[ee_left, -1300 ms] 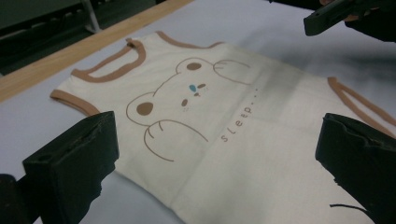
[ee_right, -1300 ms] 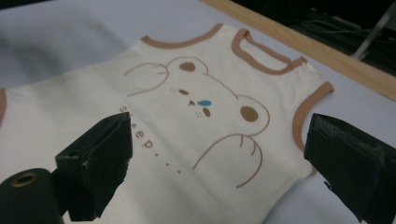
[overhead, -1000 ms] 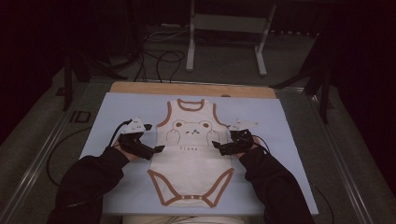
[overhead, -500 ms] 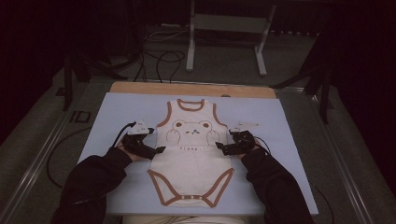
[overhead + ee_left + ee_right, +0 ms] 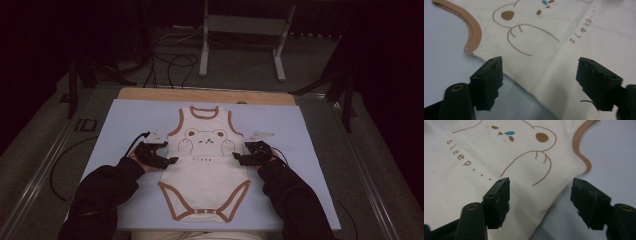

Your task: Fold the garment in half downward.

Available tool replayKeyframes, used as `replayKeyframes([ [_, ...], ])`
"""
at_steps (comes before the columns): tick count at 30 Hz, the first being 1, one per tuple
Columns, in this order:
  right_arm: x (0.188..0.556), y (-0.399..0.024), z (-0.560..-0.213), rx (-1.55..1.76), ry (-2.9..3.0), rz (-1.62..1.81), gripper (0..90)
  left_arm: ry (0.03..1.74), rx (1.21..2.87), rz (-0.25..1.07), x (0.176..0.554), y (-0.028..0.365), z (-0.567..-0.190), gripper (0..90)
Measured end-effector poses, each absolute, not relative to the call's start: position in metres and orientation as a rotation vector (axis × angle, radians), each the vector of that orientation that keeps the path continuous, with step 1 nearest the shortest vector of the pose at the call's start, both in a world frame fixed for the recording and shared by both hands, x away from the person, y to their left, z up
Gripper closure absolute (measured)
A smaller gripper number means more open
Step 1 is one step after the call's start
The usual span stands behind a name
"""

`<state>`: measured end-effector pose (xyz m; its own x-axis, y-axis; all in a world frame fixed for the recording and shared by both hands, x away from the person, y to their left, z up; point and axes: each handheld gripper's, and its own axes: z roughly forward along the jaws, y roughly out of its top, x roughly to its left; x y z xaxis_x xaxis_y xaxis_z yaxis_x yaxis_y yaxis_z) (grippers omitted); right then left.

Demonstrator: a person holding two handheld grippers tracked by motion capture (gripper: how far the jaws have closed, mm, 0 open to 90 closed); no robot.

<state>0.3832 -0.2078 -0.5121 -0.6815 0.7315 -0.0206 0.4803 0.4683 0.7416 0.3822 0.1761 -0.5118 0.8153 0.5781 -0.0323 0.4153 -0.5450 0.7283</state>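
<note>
Cream bodysuit (image 5: 206, 165) lies flat on the counter (image 5: 125, 120). Left gripper (image 5: 537, 83) and right gripper (image 5: 540, 203) straddle its side edges, fingers closing but not yet gripping; pinch both edges evenly.

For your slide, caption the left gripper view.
Left gripper, jaws apart, straddling the side edge of a cream bear-print baby bodysuit.

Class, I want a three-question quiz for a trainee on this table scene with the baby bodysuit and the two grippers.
1. True or false: the bodysuit lies flat on the blue mat.
2. Which word is printed under the bear? A sleep; B dream; C hello.
3. Where does each gripper's open pair of jaws sit?

Key: 1 true. 2 A. 3 The left gripper and the right gripper each straddle a side edge of the bodysuit, just below an armhole; both jaws have just been closing.
</note>
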Motion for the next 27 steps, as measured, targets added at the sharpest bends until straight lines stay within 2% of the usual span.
replayKeyframes([
  [5, 0.384, -0.208, -0.513, 1.028, 2.394, 1.032, 42.3, 0.729, 2.245, 0.264, 0.385, 0.174, -0.516, 33.9],
  [7, 0.386, -0.208, -0.514, 1.037, 2.398, 1.009, 47.4, 0.747, 2.254, 0.266, 0.387, 0.174, -0.518, 36.6],
  [11, 0.388, -0.209, -0.515, 1.044, 2.394, 0.996, 51.9, 0.782, 2.257, 0.274, 0.39, 0.174, -0.52, 40.3],
  [16, 0.391, -0.208, -0.519, 1.066, 2.4, 0.943, 60.6, 0.817, 2.251, 0.28, 0.393, 0.176, -0.522, 51.0],
  [19, 0.391, -0.208, -0.521, 1.073, 2.4, 0.945, 61.8, 0.829, 2.251, 0.294, 0.394, 0.176, -0.522, 54.3],
  [26, 0.39, -0.205, -0.52, 1.066, 2.423, 0.936, 73.0, 0.836, 2.275, 0.275, 0.396, 0.172, -0.52, 63.8],
  [27, 0.39, -0.204, -0.519, 1.061, 2.433, 0.94, 77.2, 0.839, 2.277, 0.274, 0.396, 0.172, -0.52, 65.7],
])
